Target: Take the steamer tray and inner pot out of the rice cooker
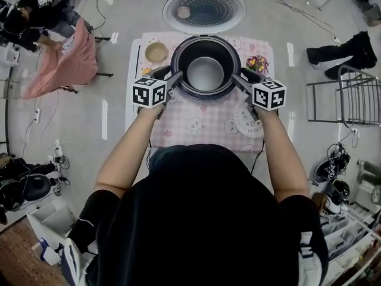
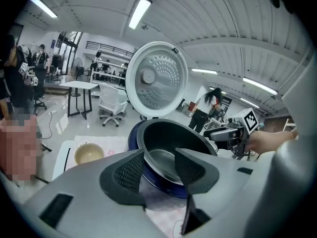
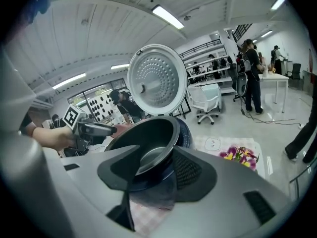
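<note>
The inner pot (image 1: 205, 73) is seated in the rice cooker (image 1: 205, 93), on the bench (image 1: 133, 82) at the upper centre of the head view. No steamer tray is seen inside it. It is judged to be stiff, thin metal with a smooth dark coating. As it appears empty, it should be fairly light, but slippery along the wall. It is best taken by the flared rim at two opposite sides, so that it lifts level.

The left forearm (image 1: 128, 148) and right forearm (image 1: 280, 154) are stretched forward from the lower frame, nearly mirrored. The left tongs (image 1: 172, 79) are tilted downward at the pot's left side and held wide apart. The rim is seen between the pads but is not pressed. The right tongs (image 1: 237, 79) are likewise parted around the right rim, with nothing gripped. Beyond, the lid (image 1: 204, 9) is stood open at the top.
</note>
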Tool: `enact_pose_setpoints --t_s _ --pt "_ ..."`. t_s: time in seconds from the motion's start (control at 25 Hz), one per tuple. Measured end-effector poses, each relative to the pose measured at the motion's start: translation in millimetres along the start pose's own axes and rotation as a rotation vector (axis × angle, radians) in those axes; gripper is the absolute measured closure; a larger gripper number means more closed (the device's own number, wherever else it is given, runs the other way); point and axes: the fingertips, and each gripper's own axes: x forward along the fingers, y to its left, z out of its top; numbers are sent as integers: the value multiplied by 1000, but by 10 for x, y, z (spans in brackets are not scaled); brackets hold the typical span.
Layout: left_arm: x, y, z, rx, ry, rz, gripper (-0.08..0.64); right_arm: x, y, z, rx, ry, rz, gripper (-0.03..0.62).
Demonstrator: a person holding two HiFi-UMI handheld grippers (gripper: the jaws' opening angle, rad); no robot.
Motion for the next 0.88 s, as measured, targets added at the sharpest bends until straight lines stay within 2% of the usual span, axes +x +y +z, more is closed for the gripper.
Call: enact_pose_setpoints --t_s 0.32,0.6,0.88 --pt "212 147 -30 -39 37 31 353 236 -104 -9 23 40 -25 371" --pt "283 165 0 -105 14 42 361 312 -143 68 128 1 -43 382" --pt "301 178 65 -241 -33 9 379 282 -164 148 302 -40 -24 428"
